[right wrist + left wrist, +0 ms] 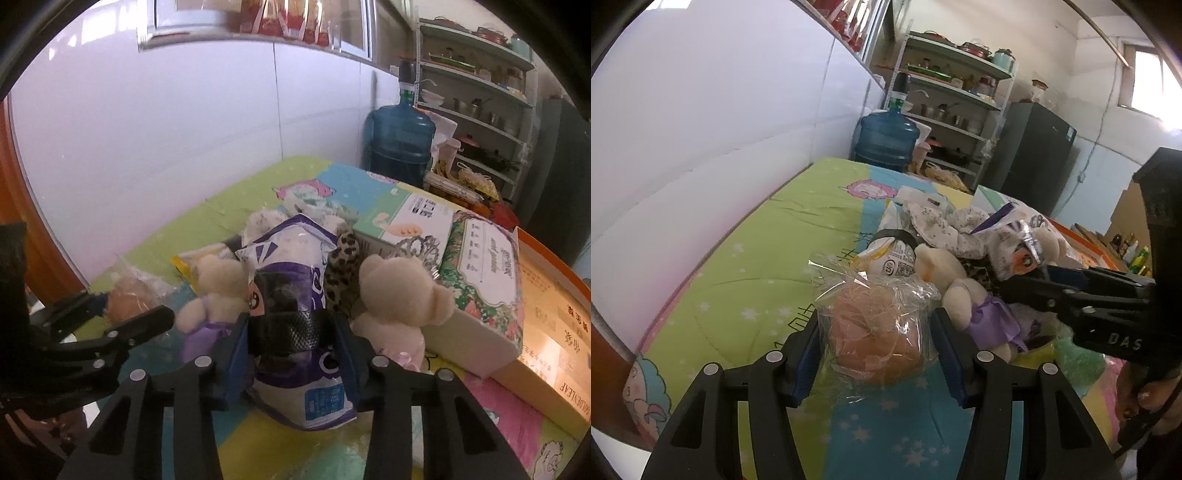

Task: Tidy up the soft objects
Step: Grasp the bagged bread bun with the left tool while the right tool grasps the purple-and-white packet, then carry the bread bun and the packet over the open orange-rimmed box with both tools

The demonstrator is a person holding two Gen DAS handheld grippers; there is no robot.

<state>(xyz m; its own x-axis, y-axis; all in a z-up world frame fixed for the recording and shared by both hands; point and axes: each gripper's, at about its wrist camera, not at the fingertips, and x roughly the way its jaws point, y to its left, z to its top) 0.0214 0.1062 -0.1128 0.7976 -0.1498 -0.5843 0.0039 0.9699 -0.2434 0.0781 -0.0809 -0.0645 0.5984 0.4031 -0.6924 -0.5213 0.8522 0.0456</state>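
Note:
My left gripper (875, 332) is shut on a bun wrapped in clear plastic (877, 328), held just above the colourful bedspread (768, 258). The bun also shows in the right wrist view (129, 299). My right gripper (291, 332) is shut on a purple-and-white plastic pack (295, 288), at the front of a pile of soft things. A small plush bear in a purple dress (218, 295) lies left of the pack and a cream plush bear (399, 295) lies right of it. A leopard-print cloth (341, 269) and a white flowered cloth (938, 225) lie behind.
Cardboard boxes (484, 273) stand right of the pile, with an orange box (554, 314) beyond. A blue water jug (886, 138), a metal shelf rack (956, 107) and a dark fridge (1030, 158) stand past the bed's far end. A white wall (720, 110) runs along the left.

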